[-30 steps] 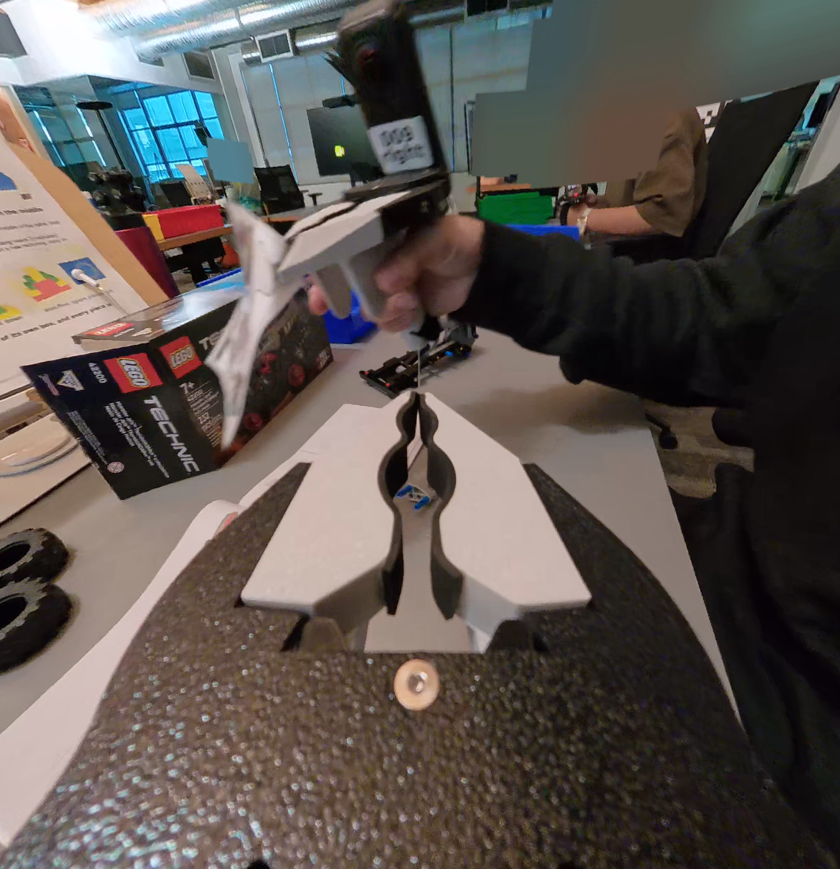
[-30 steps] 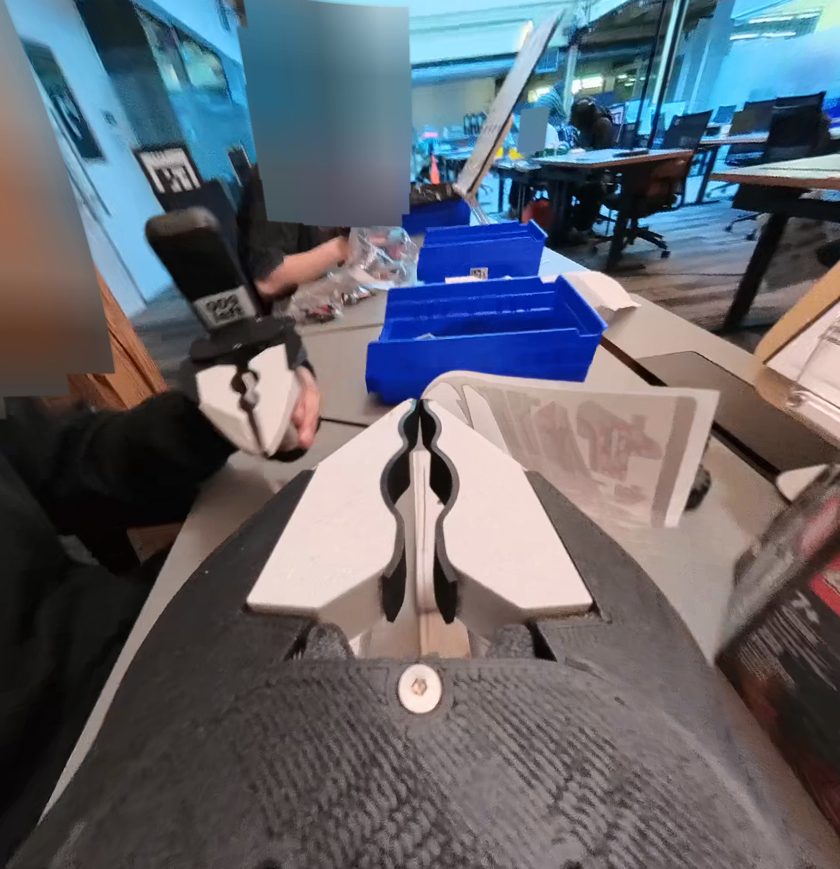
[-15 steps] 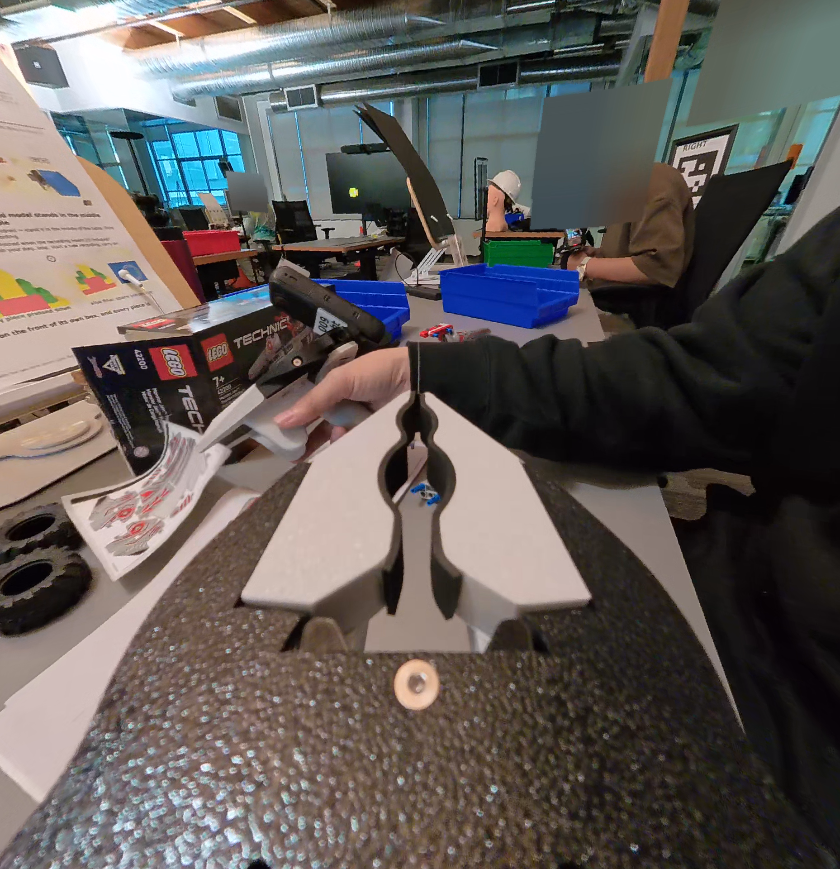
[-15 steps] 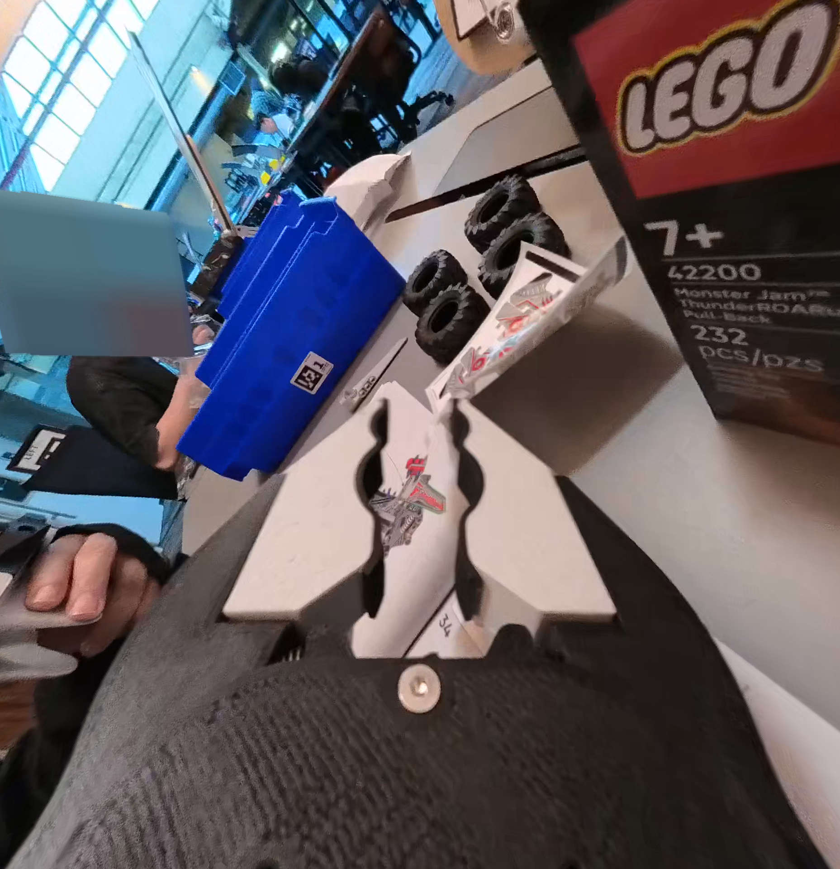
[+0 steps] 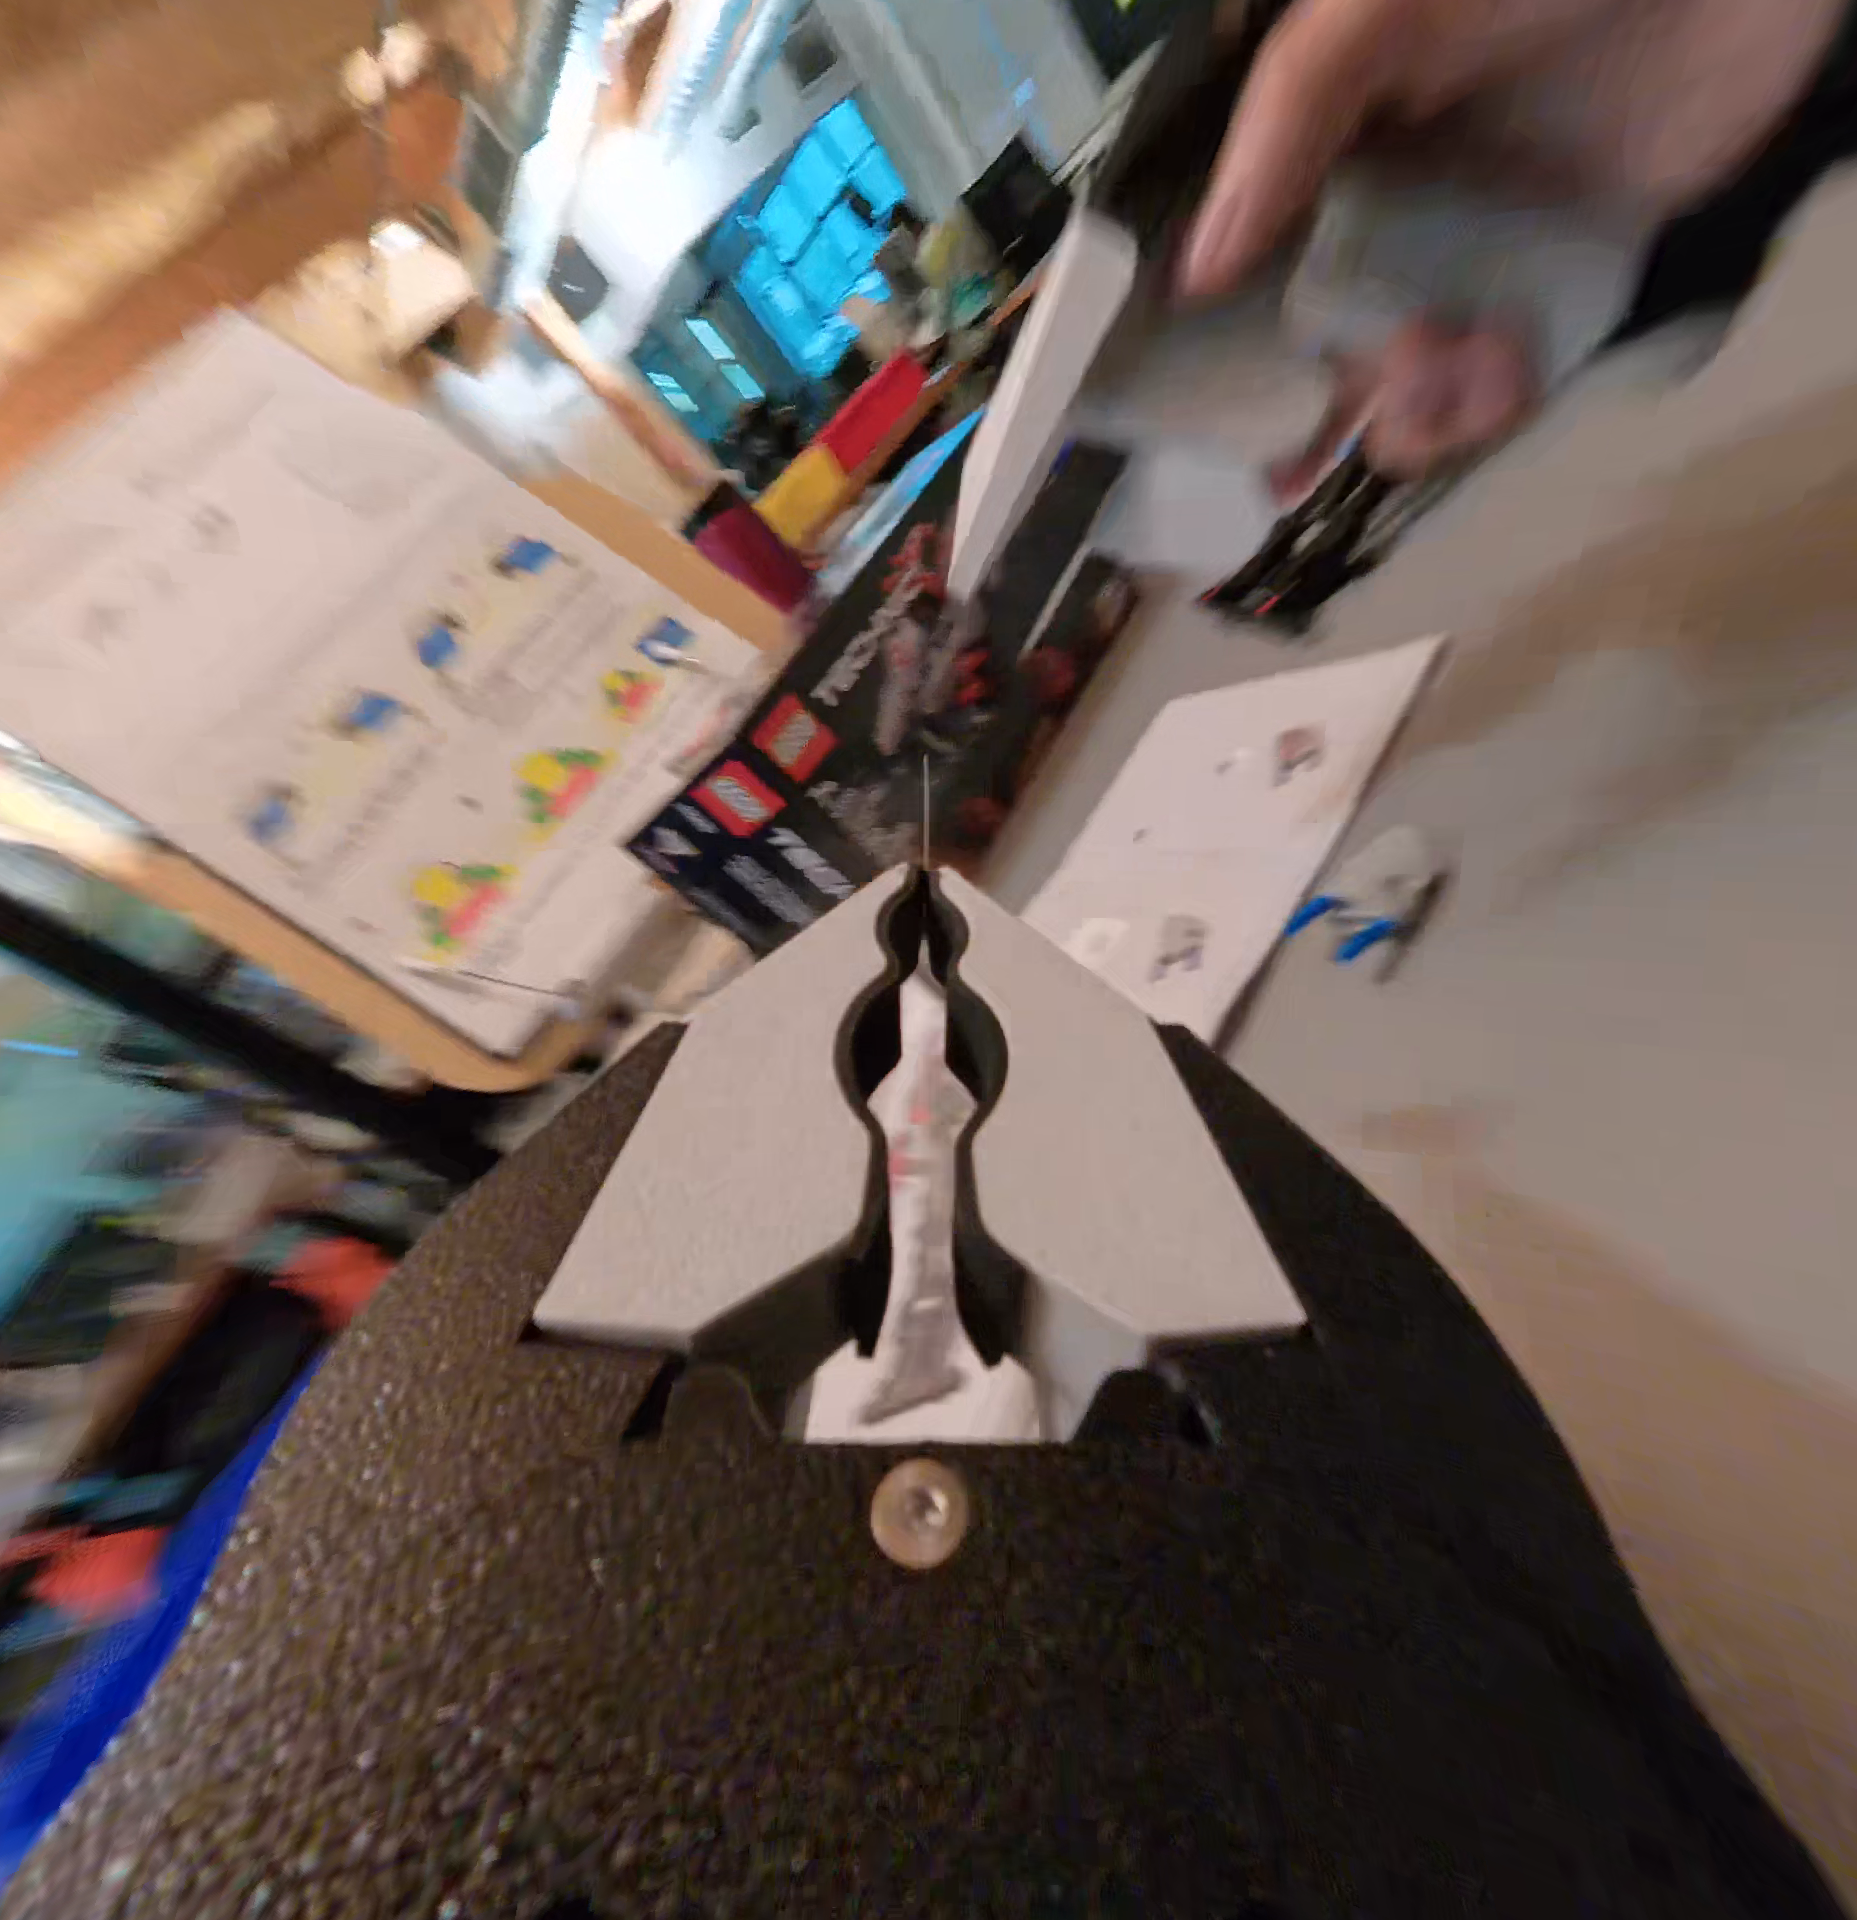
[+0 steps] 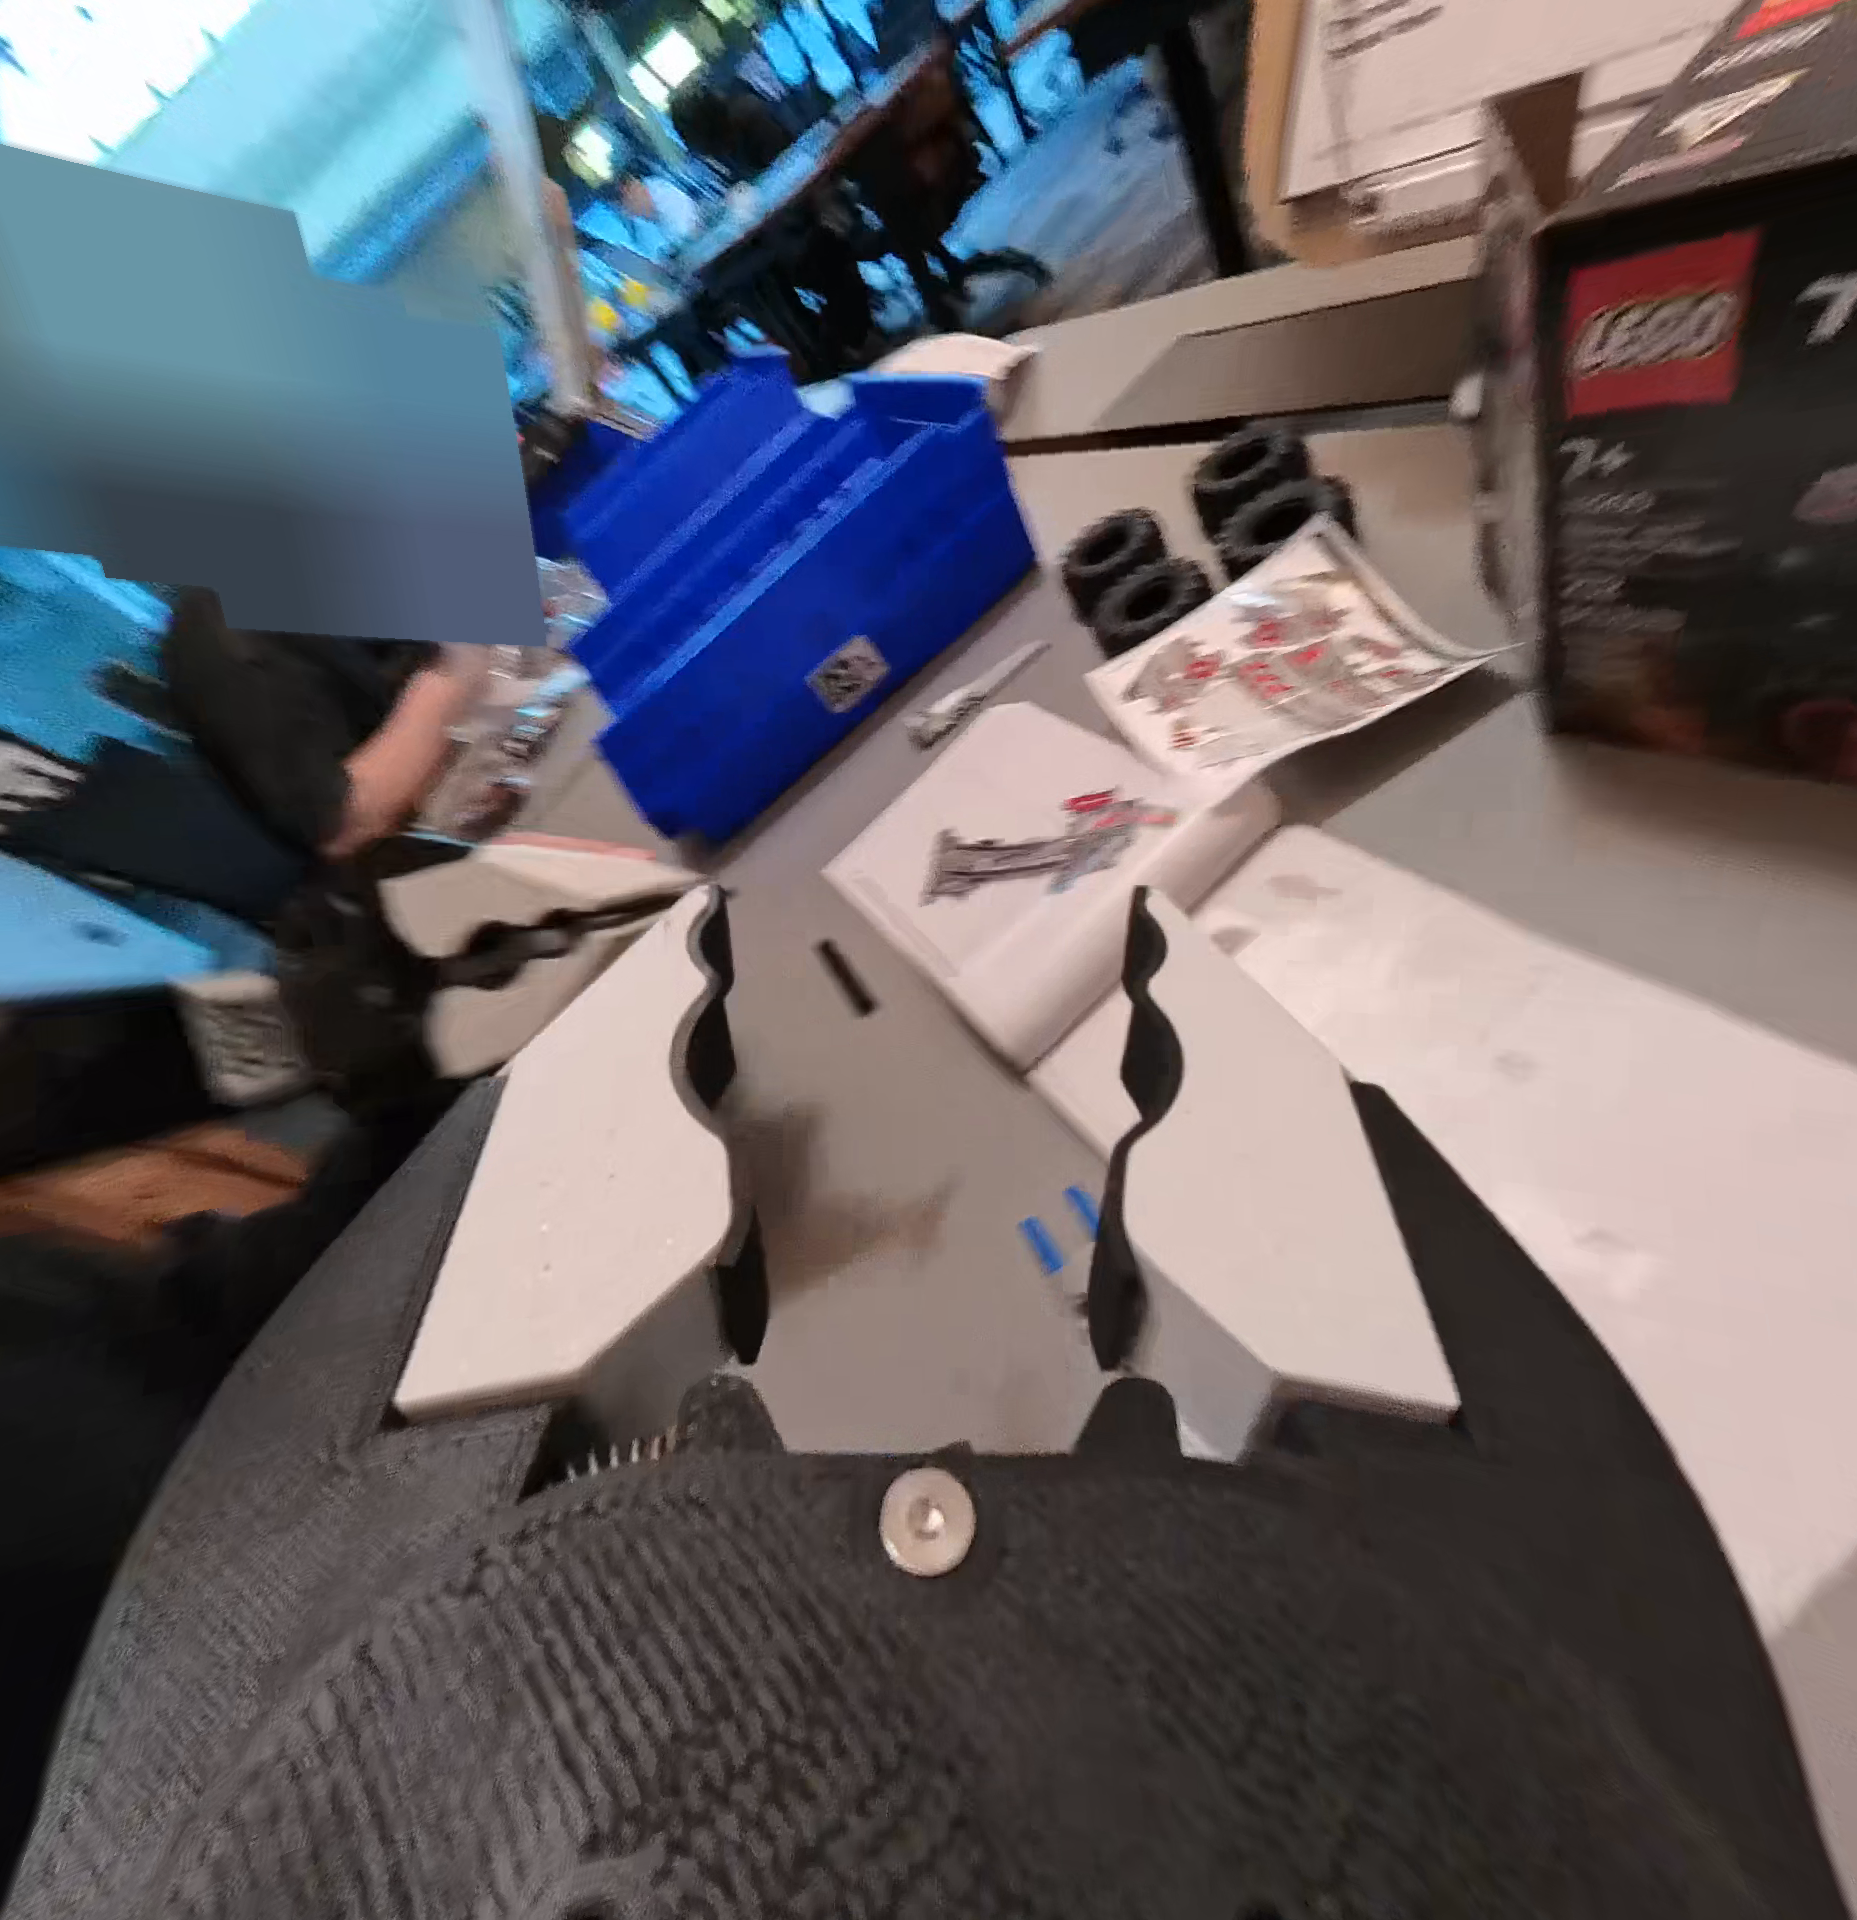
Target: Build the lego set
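Sticker sheet (image 6: 1288,655) lies beyond the wide-apart right hand-held gripper (image 6: 924,914).

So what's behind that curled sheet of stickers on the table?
Four black tyres stand in a cluster just behind the sticker sheet, with the dark set box to its right. The sheet's raised edge covers the tyres' lower parts and the table under it.

Looking along each gripper's fingers, low over the table (image 6: 1682,831) (left view tilted); shared beyond fingertips: set box (image 5: 882,717).
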Motion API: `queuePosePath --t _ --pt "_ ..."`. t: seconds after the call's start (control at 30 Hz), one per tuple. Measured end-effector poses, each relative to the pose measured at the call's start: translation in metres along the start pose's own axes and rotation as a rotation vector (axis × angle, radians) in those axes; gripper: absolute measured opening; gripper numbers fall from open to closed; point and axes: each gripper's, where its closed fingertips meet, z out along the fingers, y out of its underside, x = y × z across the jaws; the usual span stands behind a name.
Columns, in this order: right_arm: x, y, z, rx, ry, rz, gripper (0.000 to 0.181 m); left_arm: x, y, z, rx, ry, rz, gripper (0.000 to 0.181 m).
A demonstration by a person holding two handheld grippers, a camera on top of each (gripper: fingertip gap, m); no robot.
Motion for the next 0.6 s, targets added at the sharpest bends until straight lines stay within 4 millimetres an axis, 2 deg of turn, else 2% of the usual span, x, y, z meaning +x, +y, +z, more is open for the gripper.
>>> queuePosePath --t 0.07,0.17,0.23,0.33,0.47,0.6 --pt "-0.017 0.012 -0.013 0.030 -0.091 0.073 0.063 0.005 -0.005 0.008 -0.065 -0.144 0.310 0.000" --pt "-0.025 0.028 -0.025 0.069 -0.146 0.137 0.046 0.022 -0.017 0.019 -0.108 -0.299 0.675 0.000" --pt "-0.028 0.033 -0.030 0.094 -0.179 0.172 0.039 0.035 -0.025 0.024 -0.089 -0.331 0.742 0.000" --pt "-0.016 0.038 -0.035 0.124 -0.170 0.250 0.035 0.033 -0.043 0.022 -0.049 -0.406 0.739 0.000" --pt "-0.030 0.034 -0.045 0.192 -0.336 0.413 0.021 0.035 -0.057 0.024 -0.012 -0.457 0.809 0.000" --pt "-0.033 0.035 -0.049 0.222 -0.413 0.508 0.019 0.043 -0.061 0.028 0.004 -0.464 0.906 0.000"
